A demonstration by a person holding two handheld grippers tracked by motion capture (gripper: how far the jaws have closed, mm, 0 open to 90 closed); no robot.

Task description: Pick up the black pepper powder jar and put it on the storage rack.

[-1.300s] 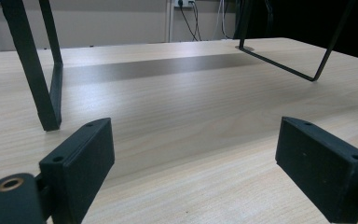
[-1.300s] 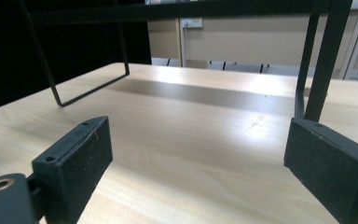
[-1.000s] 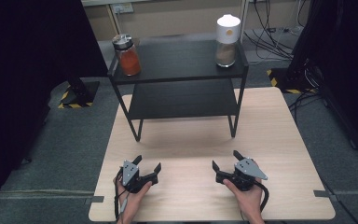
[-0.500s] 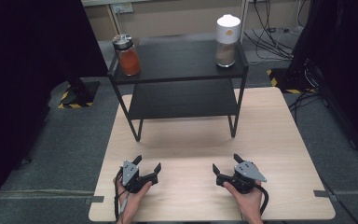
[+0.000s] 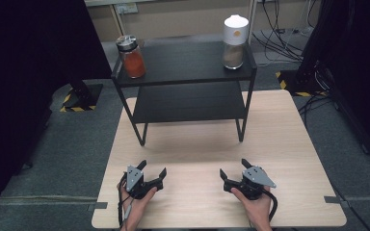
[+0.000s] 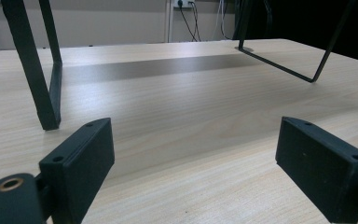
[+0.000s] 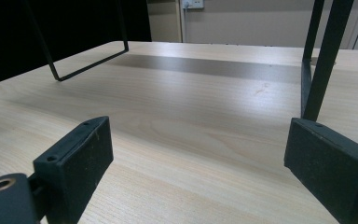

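A black two-level metal shelf [image 5: 188,67] stands at the far half of the wooden table [image 5: 270,139]. On its top left sits a glass jar of orange-red stuff [image 5: 131,57] with a metal lid. A white-capped jar of brownish powder [image 5: 234,43] stands on its top right. My left gripper [image 5: 152,169] rests open near the table's front edge, left of centre, with nothing between its jaws [image 6: 193,158]. My right gripper [image 5: 234,168] lies open to the right of it, also empty [image 7: 196,158]. Both point toward the shelf legs [image 6: 44,88] [image 7: 319,70].
Bare tabletop lies between the grippers and the shelf. Cables [image 5: 279,29] trail on the grey floor behind the table at right. Dark curtains [image 5: 29,72] hang at both sides. Yellow-black taped stand bases [image 5: 79,98] sit on the floor.
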